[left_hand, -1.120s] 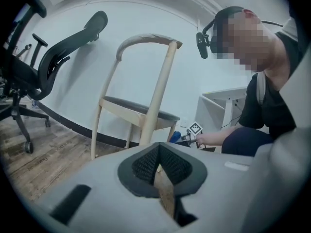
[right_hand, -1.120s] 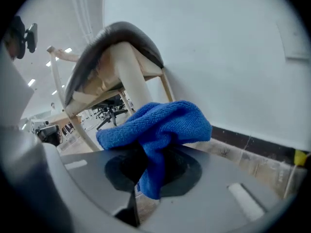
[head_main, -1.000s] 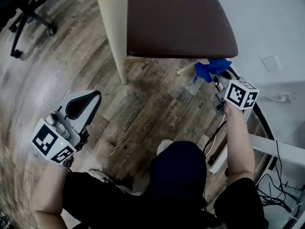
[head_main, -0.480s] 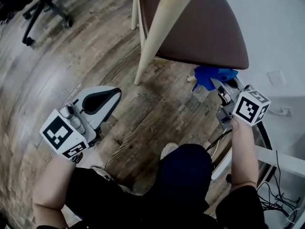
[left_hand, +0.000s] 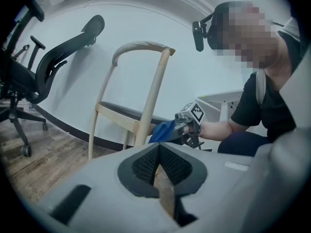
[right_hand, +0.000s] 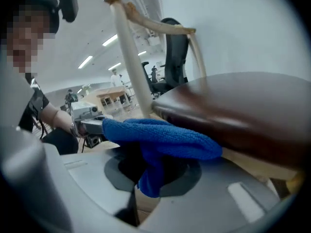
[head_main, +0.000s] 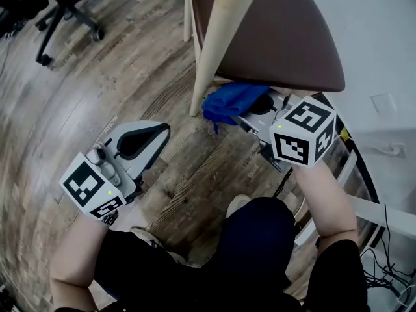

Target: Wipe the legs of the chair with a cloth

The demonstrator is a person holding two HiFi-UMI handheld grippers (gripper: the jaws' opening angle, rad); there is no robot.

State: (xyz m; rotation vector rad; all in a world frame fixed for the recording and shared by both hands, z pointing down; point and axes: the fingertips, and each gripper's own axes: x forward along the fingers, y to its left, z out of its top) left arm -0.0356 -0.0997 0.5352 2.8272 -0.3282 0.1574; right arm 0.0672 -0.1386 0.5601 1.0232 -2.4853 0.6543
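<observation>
The chair has a brown seat (head_main: 279, 38) and pale wooden legs. One leg (head_main: 211, 57) slants down to the floor in the middle of the head view. My right gripper (head_main: 242, 112) is shut on a blue cloth (head_main: 229, 101), which hangs just right of that leg's foot, under the seat edge. The right gripper view shows the cloth (right_hand: 160, 137) bunched between the jaws, with the leg (right_hand: 131, 67) just beyond it. My left gripper (head_main: 140, 142) hovers low over the floor to the left of the leg, shut and empty, its pads (left_hand: 146, 164) together.
A black office chair (head_main: 65, 5) stands on the wood floor at the far left. The white wall (head_main: 383, 38) with a socket (head_main: 394, 149) lies to the right. Cables (head_main: 383, 252) and a white desk foot (head_main: 383, 207) lie at the lower right. The person's knee (head_main: 253, 233) is below.
My right gripper has carried the blue cloth leftward from the right side under the seat to the foot of the slanting leg. The left gripper stays about where it was.
</observation>
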